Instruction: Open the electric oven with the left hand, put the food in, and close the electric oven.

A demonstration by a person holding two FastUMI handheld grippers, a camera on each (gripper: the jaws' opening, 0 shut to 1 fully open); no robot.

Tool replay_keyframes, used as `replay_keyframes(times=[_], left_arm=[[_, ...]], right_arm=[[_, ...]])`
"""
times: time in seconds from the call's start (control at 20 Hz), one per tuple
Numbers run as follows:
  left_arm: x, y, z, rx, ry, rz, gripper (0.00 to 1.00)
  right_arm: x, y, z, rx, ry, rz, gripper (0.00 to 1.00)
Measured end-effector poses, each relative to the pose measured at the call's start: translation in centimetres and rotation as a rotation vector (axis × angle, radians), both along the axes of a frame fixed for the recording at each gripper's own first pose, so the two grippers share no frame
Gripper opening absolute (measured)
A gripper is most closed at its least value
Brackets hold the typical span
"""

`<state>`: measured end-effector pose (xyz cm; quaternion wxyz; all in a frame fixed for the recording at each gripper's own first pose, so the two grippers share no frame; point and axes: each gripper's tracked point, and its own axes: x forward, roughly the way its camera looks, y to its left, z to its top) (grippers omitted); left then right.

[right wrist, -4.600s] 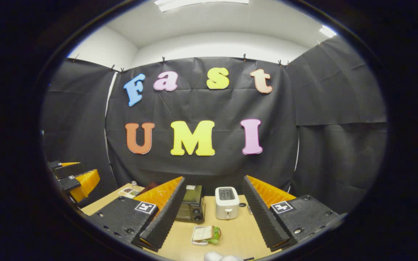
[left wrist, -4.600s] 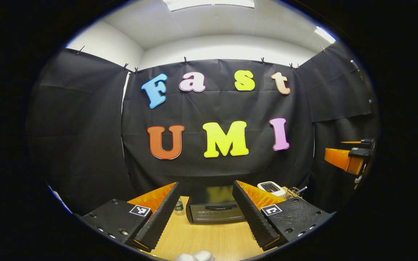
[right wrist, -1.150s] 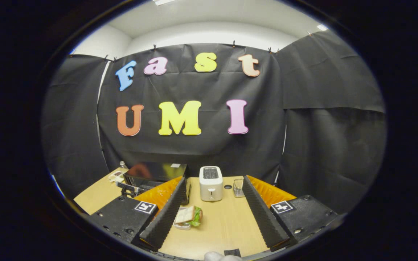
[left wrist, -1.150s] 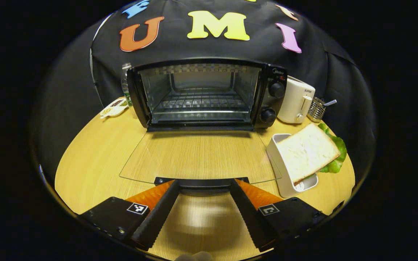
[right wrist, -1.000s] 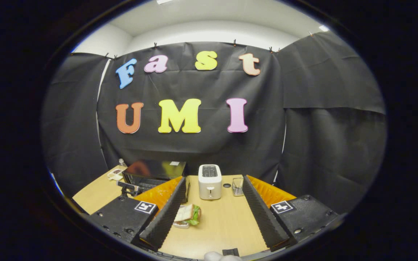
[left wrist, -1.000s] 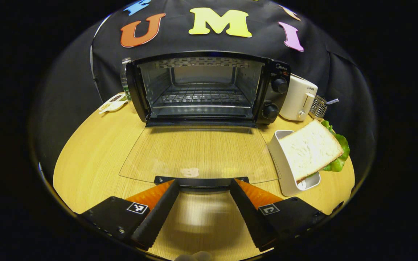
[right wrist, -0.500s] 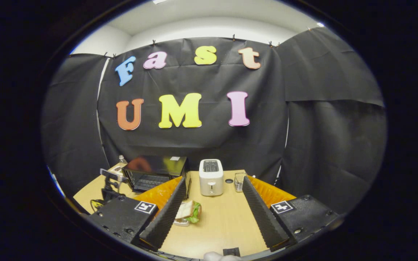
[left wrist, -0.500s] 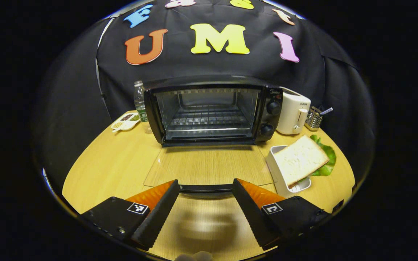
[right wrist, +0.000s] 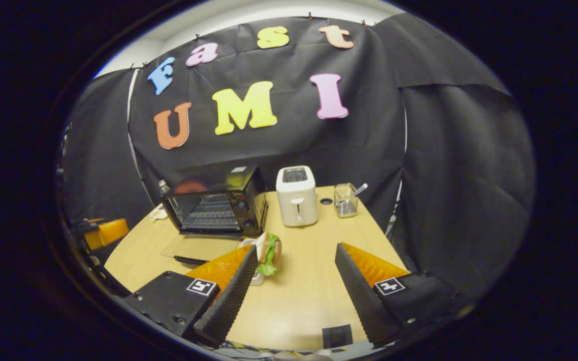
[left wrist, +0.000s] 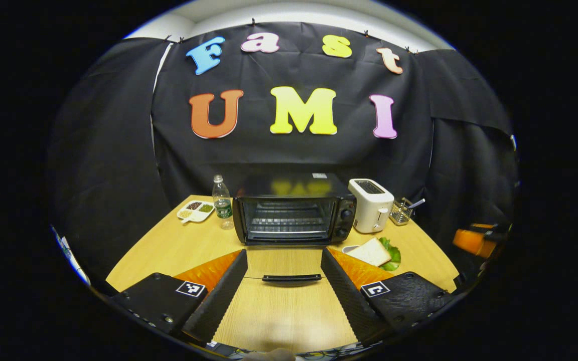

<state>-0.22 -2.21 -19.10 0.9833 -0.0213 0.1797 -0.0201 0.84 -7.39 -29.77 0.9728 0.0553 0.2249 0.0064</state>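
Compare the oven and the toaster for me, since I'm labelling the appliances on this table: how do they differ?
The oven is black, wide and boxy; the toaster is white, narrower and upright. The oven opens at the front, its glass door now folded flat on the table; the toaster has a slot on top. The oven has two round knobs on its front, the toaster one lever. Both stand side by side at the table's back.

left tongs [left wrist: 283,260] spread wide, nothing between the fingers, held level over the bench [left wrist: 168,245], right tongs [right wrist: 294,258] likewise spread and empty, angled down
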Motion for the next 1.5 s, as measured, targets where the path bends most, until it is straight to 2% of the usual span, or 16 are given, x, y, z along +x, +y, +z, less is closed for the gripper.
replay_keyframes(times=[0.35, 0.6, 0.65, 0.7, 0.75, 0.8, 0.85, 0.9, 0.95, 1.0, 1.05, 1.1, 1.2, 1.35, 1.45, 1.5], left_arm=[[-3.3, 1.5, 7.2, 0.059, -0.107, 0.103, 0.96], [-4.3, 1.6, 8.8, 0.088, -0.105, 0.191, 0.96], [-4.3, 1.7, 8.9, 0.092, -0.100, 0.216, 0.97], [-4.2, 2.1, 9.1, 0.104, -0.104, 0.244, 0.96], [-4.1, 2.4, 9.0, 0.113, -0.093, 0.267, 0.96], [-3.9, 2.3, 8.8, 0.107, -0.091, 0.287, 0.96], [-3.5, 2.1, 8.8, 0.094, -0.088, 0.301, 0.97], [-3.3, 2.0, 8.7, 0.084, -0.082, 0.312, 0.97], [-3.2, 2.1, 8.7, 0.084, -0.081, 0.323, 0.97], [-3.1, 2.3, 8.5, 0.086, -0.079, 0.329, 0.97], [-2.9, 2.4, 8.5, 0.089, -0.079, 0.331, 0.97], [-2.7, 2.6, 8.5, 0.091, -0.076, 0.331, 0.97], [-2.2, 2.8, 8.1, 0.092, -0.071, 0.321, 0.97], [-1.8, 3.6, 7.5, 0.075, -0.065, 0.297, 0.97], [-1.4, 4.4, 7.2, 0.061, -0.070, 0.270, 0.97], [-1.2, 4.8, 6.9, 0.054, -0.072, 0.251, 0.97]], right_arm=[[4.7, 3.6, -8.5, 0.121, 0.123, 0.150, 0.99], [10.8, 4.6, -10.9, 0.217, 0.162, 0.206, 0.99], [11.8, 5.2, -11.1, 0.252, 0.175, 0.233, 0.89], [12.7, 5.7, -11.3, 0.295, 0.189, 0.253, 0.97], [13.7, 6.0, -11.6, 0.326, 0.204, 0.257, 0.96], [14.4, 6.4, -12.0, 0.345, 0.222, 0.266, 0.83], [15.0, 6.4, -12.5, 0.359, 0.243, 0.268, 0.81], [15.1, 6.6, -12.8, 0.381, 0.261, 0.276, 0.92], [15.2, 6.8, -12.8, 0.408, 0.276, 0.289, 0.75], [15.3, 7.3, -12.8, 0.437, 0.282, 0.300, 0.82], [15.4, 7.4, -12.7, 0.456, 0.290, 0.301, 0.58], [15.4, 7.4, -13.0, 0.468, 0.290, 0.305, 0.53], [15.3, 7.5, -12.4, 0.492, 0.289, 0.306, 0.58], [15.4, 7.8, -11.4, 0.467, 0.257, 0.306, 0.36], [15.1, 7.7, -9.8, 0.439, 0.227, 0.289, 0.35], [14.8, 7.5, -8.8, 0.433, 0.207, 0.270, 0.44]])
